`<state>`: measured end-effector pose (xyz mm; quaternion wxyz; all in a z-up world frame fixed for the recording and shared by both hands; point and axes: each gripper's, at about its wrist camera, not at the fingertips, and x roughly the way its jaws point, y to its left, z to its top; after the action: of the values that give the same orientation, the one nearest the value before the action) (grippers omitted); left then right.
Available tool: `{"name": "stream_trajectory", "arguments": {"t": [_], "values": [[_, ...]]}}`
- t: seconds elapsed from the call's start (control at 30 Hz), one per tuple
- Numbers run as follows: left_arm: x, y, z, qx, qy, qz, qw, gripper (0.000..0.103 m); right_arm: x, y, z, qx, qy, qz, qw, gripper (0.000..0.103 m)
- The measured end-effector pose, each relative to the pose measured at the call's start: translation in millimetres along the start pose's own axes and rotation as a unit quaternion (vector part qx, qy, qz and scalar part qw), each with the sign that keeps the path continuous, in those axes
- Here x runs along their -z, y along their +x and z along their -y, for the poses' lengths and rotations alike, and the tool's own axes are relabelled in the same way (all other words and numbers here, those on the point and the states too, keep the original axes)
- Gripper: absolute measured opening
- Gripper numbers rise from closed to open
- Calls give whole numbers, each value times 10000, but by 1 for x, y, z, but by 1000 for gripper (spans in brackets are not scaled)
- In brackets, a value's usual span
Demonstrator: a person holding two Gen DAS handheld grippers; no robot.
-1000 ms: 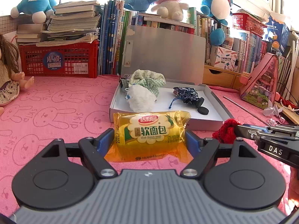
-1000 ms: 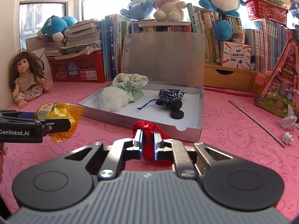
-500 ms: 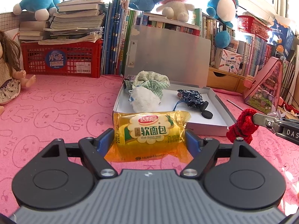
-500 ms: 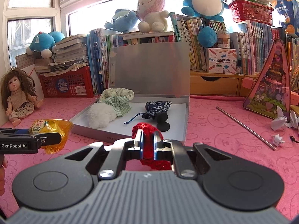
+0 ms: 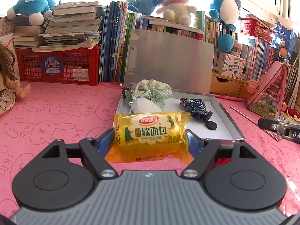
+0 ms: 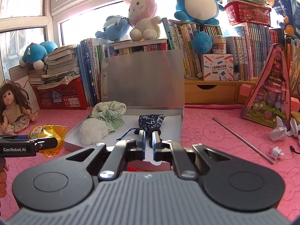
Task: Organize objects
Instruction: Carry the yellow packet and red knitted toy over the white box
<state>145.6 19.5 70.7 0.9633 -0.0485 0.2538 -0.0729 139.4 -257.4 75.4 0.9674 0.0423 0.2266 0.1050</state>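
Gone from between the right gripper's [image 6: 148,142] fingers is the red knitted piece [image 6: 131,168]; it now shows only as a red scrap low under that gripper, at the front wall of the open box [image 6: 181,123], and whether it lies inside the box or just before it cannot be told. Its jaws are opening, a narrow gap between them with nothing in it. Both grippers have come nearer the box. The left gripper [image 5: 150,136] holds the yellow bread packet [image 5: 150,135] across its width, blue pads pressed on both ends, above the pink cloth [image 5: 56,112] at the box's front left corner. Inside the box, a white fluffy ball [image 6: 92,131] and green checked cloth [image 6: 110,117] sit at the left side, and a dark blue patterned pouch [image 6: 151,120] near the middle. A doll [image 6: 14,108] sits at the cloth's far left edge
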Motion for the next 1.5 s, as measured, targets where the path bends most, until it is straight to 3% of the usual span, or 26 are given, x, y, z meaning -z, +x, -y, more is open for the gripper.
{"name": "stream_trajectory", "arguments": {"t": [0.03,0.1,0.17,0.27,0.4,0.77,0.87,0.9,1.0,1.5], "values": [[3,1,0,-5,5,-43,10000,83,5,2,2,-117,38,-75,9999,49],[7,4,0,20,-14,-124,9999,83,18,9,3,-384,60,-350,9986,67],[13,6,0,31,-36,-189,9998,83,30,15,-3,-543,-103,-583,9968,70],[16,8,1,33,-47,-239,9997,83,47,22,-18,-597,-379,-742,9947,86],[19,8,4,81,5,-279,9996,83,57,28,-28,-667,-475,-903,9925,94],[26,11,6,80,46,-373,9993,83,72,18,-45,-937,-1075,-1314,9810,89],[26,11,6,85,40,-365,9993,83,75,16,-51,-771,-1282,-1310,9800,66],[26,11,7,85,38,-361,9993,83,75,15,-52,-716,-1313,-1310,9800,53],[24,10,7,55,38,-325,9994,83,71,14,-50,-664,-1219,-1221,9828,47],[-14,30,6,30,36,-89,9999,83,11,37,-27,-174,-815,-886,9926,46]]}}
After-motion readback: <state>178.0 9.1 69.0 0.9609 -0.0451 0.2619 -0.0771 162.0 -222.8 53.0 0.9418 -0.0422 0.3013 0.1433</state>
